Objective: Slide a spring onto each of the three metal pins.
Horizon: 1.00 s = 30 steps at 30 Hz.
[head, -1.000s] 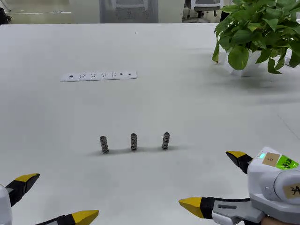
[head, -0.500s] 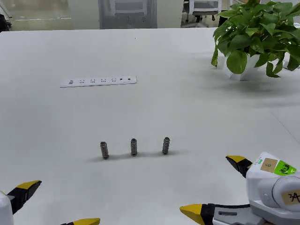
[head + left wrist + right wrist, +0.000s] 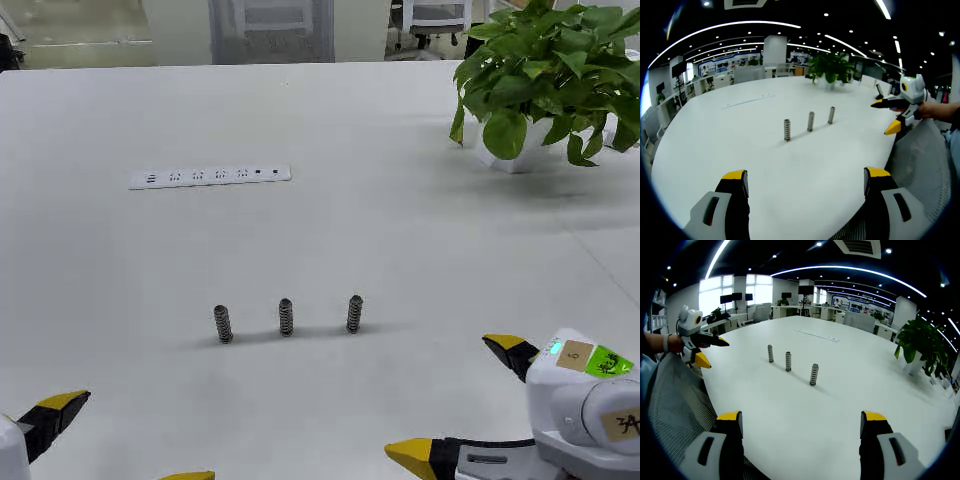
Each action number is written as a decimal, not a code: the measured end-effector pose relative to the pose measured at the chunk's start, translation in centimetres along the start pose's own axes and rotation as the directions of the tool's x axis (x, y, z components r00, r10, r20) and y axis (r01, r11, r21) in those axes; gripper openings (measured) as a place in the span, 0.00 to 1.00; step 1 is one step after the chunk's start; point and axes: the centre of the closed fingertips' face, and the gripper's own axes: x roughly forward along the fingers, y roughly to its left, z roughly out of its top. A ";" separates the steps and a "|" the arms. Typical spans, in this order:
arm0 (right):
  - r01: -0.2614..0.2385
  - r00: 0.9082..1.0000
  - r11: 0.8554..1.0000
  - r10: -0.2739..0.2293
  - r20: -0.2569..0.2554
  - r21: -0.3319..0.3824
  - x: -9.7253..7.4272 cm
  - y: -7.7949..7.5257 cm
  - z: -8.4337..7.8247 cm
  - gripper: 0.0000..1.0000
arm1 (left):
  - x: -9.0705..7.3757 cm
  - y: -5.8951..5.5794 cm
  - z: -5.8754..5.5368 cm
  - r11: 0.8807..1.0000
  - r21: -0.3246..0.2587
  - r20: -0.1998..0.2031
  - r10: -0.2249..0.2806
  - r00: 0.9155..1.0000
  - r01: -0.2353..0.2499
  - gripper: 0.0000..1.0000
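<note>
White office table (image 3: 400, 230); three springs (image 3: 286, 316) stand upright near its front edge, pins indistinct. Left gripper (image 3: 805, 174) and right gripper (image 3: 801, 416) gape, empty.

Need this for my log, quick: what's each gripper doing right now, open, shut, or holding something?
Left gripper: open, holding nothing.
Right gripper: open, holding nothing.

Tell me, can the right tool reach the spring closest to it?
Probably yes. The right tool is open and faces that spring, with just bare table between them. Nothing seems to block the way.
</note>
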 end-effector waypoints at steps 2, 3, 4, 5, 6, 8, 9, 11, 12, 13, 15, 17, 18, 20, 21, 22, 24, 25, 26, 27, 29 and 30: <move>-0.001 1.000 1.000 0.001 -0.002 0.000 0.0 0.0 -0.1 0.99 | 0.0 -0.1 0.1 1.000 -0.001 0.000 0.000 1.000 0.000 0.98; 0.000 1.000 1.000 0.000 -0.002 -0.002 0.0 -0.1 -0.1 0.99 | 0.0 -0.1 0.1 1.000 -0.001 -0.001 0.000 1.000 0.000 0.98; -0.001 1.000 1.000 0.001 -0.003 -0.001 0.0 0.0 -0.1 0.99 | 0.0 -0.1 0.1 1.000 0.000 -0.001 -0.001 1.000 0.001 0.98; -0.002 1.000 1.000 0.002 -0.004 0.000 0.0 0.0 -0.1 0.99 | 0.0 -0.1 0.0 1.000 0.000 -0.001 -0.002 1.000 0.002 0.98; -0.001 1.000 1.000 0.001 -0.005 -0.002 0.0 0.0 -0.1 0.99 | 0.0 -0.1 0.0 1.000 0.001 -0.002 -0.002 1.000 0.002 0.98; -0.002 1.000 1.000 0.002 -0.004 -0.001 0.0 0.0 0.0 0.99 | 0.1 0.1 -0.1 1.000 0.000 -0.002 -0.002 1.000 0.002 0.98; -0.002 1.000 1.000 0.002 -0.005 0.000 0.0 0.0 -0.1 0.99 | 0.1 0.1 -0.1 1.000 0.000 -0.001 -0.001 1.000 0.001 0.98; -0.002 1.000 1.000 0.002 -0.004 -0.001 0.0 0.1 0.0 0.99 | 0.1 0.2 -0.1 1.000 -0.001 -0.002 -0.001 1.000 0.001 0.98; -0.001 1.000 1.000 0.001 -0.005 -0.002 0.0 0.0 0.0 0.99 | 0.1 0.2 -0.2 1.000 0.000 -0.003 0.000 1.000 0.000 0.98; -0.001 1.000 1.000 0.001 -0.004 -0.002 0.0 0.0 0.0 0.99 | 0.0 0.0 -0.1 1.000 0.003 -0.005 -0.001 1.000 0.001 0.98; -0.002 1.000 1.000 0.002 -0.006 -0.002 0.0 0.0 -0.1 0.99 | 0.1 -0.2 0.0 1.000 0.002 -0.006 -0.003 1.000 0.003 0.98; -0.002 1.000 1.000 0.002 -0.005 -0.002 0.0 0.0 -0.1 0.99 | 0.0 -0.1 0.0 1.000 0.003 -0.006 -0.001 1.000 0.001 0.97; -0.003 1.000 1.000 0.003 -0.006 -0.001 0.1 -0.1 -0.1 0.99 | 0.1 -0.1 0.0 1.000 0.001 -0.006 -0.003 1.000 0.003 0.97; -0.004 1.000 1.000 0.004 -0.008 0.000 0.1 -0.1 -0.2 0.99 | 0.1 -0.1 -0.1 1.000 0.003 -0.008 -0.003 1.000 0.003 0.97; -0.005 1.000 1.000 0.005 -0.008 0.000 0.1 -0.1 -0.2 0.99 | 0.1 -0.1 -0.1 1.000 0.003 -0.008 -0.003 1.000 0.003 0.97; -0.005 1.000 1.000 0.005 -0.008 -0.002 0.1 -0.1 -0.2 0.99 | 0.1 -0.1 -0.1 1.000 0.003 -0.008 -0.005 1.000 0.005 0.97; -0.006 1.000 1.000 0.006 -0.008 -0.002 0.1 -0.1 -0.3 0.99 | 0.1 -0.1 -0.1 1.000 0.004 -0.008 -0.004 1.000 0.004 0.97; -0.006 1.000 1.000 0.006 -0.009 -0.001 0.2 -0.1 -0.3 0.99 | 0.1 -0.1 -0.1 1.000 0.002 -0.008 -0.004 1.000 0.004 0.97; -0.006 1.000 1.000 0.006 -0.010 -0.002 0.2 -0.2 -0.3 0.99 | 0.1 -0.1 -0.1 1.000 0.002 -0.009 -0.004 1.000 0.004 0.97; -0.006 1.000 1.000 0.006 -0.009 -0.003 0.2 -0.2 -0.3 0.99 | 0.1 0.0 -0.2 1.000 0.003 -0.008 -0.004 1.000 0.004 0.97; -0.005 1.000 1.000 0.005 -0.007 -0.003 0.2 -0.2 -0.3 0.99 | 0.1 -0.1 -0.1 1.000 0.003 -0.008 -0.004 1.000 0.004 0.97; -0.007 1.000 1.000 0.007 -0.006 -0.001 0.1 -0.1 -0.2 0.99 | 0.1 -0.2 0.0 1.000 0.003 -0.009 -0.003 1.000 0.003 0.97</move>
